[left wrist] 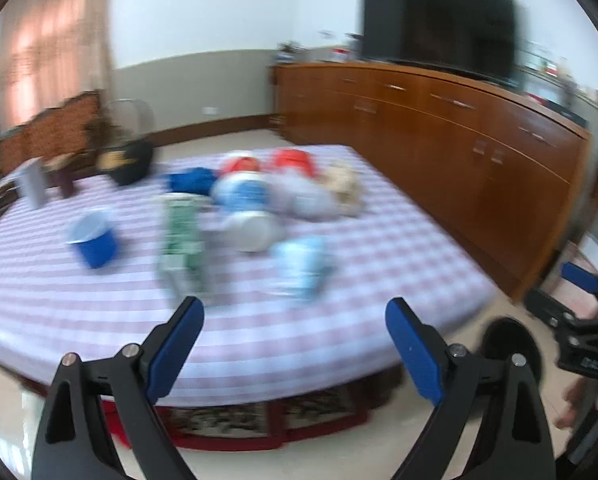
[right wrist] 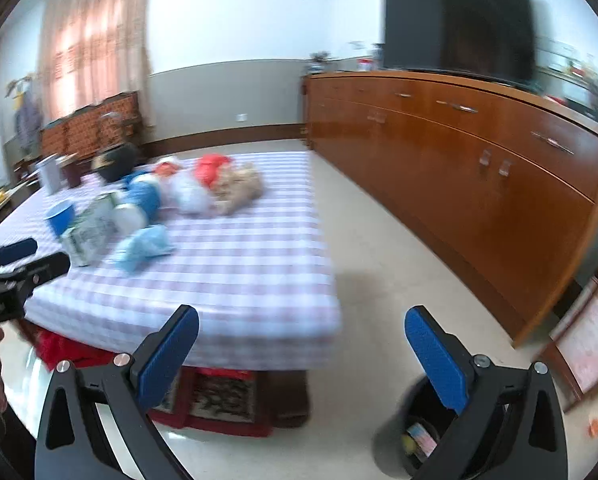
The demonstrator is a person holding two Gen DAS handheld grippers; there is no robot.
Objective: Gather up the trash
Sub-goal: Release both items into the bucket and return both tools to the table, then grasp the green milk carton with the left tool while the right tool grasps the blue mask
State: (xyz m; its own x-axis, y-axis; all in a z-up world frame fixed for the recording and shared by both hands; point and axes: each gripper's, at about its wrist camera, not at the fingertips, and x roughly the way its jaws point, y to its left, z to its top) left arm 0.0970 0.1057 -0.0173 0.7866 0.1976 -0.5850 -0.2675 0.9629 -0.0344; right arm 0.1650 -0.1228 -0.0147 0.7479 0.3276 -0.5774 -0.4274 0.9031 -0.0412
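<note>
Trash lies on a table with a purple checked cloth point(left wrist: 259, 320): a blue cup point(left wrist: 93, 240), a green and white carton point(left wrist: 181, 236), a white bowl point(left wrist: 253, 230), a light blue crumpled bag point(left wrist: 301, 264), and red, blue and beige bags behind. The same heap shows in the right wrist view point(right wrist: 139, 216). My left gripper point(left wrist: 295, 340) is open and empty, just short of the table's near edge. My right gripper point(right wrist: 301, 344) is open and empty, over the floor beside the table's corner. A black bin point(right wrist: 415, 436) with some trash inside stands below it. Both views are blurred.
A long wooden sideboard point(right wrist: 479, 168) with a black TV point(right wrist: 459, 24) runs along the right. A dark pot point(left wrist: 129, 160) and two upright cups point(left wrist: 33, 184) stand at the table's far left. The right gripper shows at the left view's right edge point(left wrist: 587, 312).
</note>
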